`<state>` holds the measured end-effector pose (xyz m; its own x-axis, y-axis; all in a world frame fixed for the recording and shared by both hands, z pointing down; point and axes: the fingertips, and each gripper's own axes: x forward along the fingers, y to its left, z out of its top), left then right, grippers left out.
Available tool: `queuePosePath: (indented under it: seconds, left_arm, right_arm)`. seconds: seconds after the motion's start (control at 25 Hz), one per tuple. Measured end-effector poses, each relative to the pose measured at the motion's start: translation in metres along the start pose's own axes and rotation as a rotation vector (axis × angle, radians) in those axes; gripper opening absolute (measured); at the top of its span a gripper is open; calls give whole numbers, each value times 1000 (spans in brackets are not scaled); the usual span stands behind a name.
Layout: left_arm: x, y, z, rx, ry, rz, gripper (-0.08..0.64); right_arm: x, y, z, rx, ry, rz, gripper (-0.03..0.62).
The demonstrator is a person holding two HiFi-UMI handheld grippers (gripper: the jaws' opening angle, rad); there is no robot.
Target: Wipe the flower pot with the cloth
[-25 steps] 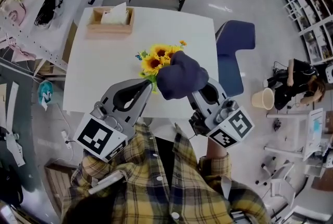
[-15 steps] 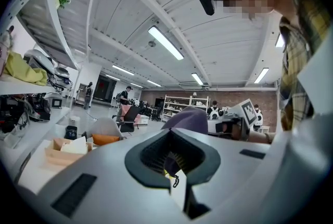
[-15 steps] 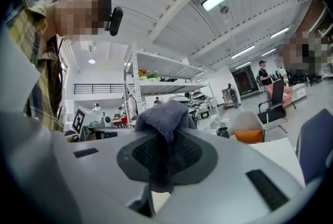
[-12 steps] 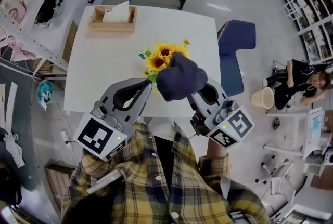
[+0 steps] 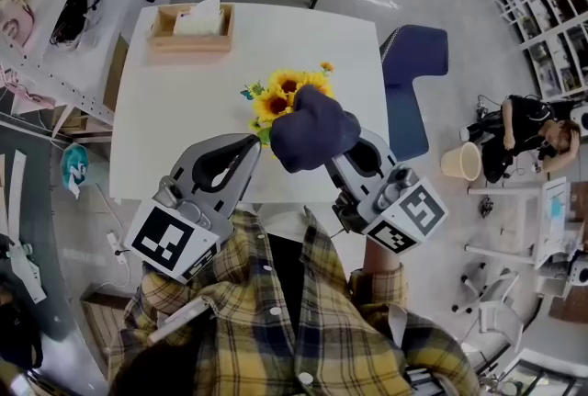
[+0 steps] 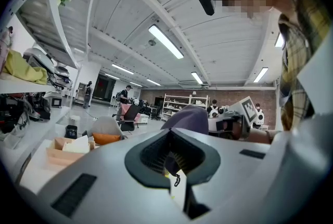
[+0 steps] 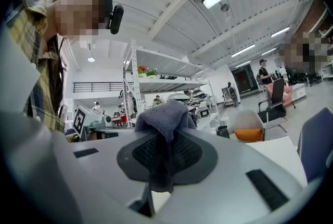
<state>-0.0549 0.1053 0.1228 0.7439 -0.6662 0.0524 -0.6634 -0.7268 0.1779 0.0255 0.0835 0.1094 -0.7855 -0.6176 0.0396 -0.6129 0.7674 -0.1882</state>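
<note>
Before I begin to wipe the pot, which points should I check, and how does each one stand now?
1. Cloth held by the right gripper: ok, pinched between its jaws.
2. Left gripper shut: ok, its tips lie at the base of the sunflowers.
3. What the left gripper pinches: cannot tell.
4. Flower pot in sight: not ok, the cloth covers it in the head view.
5. Cloth touching the pot: cannot tell.
6. Wooden box apart from the plant: ok, at the table's far edge.

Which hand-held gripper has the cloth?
The right hand-held gripper: its jaws pinch the dark cloth. The left hand-held gripper is shut with no cloth, its tip by the sunflowers.
</note>
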Motion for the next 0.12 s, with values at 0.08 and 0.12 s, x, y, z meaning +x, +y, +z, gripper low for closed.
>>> queuePosePath:
  seconds: [0.08, 0.12]
  left_arm:
    - [-2, 3, 0, -5, 1, 2, 9]
    - [-3, 5, -1, -8, 1, 3, 9]
  right_arm:
    - [2, 0, -1, 0, 6, 1, 28]
    - [3, 0, -1, -1, 9, 1, 28]
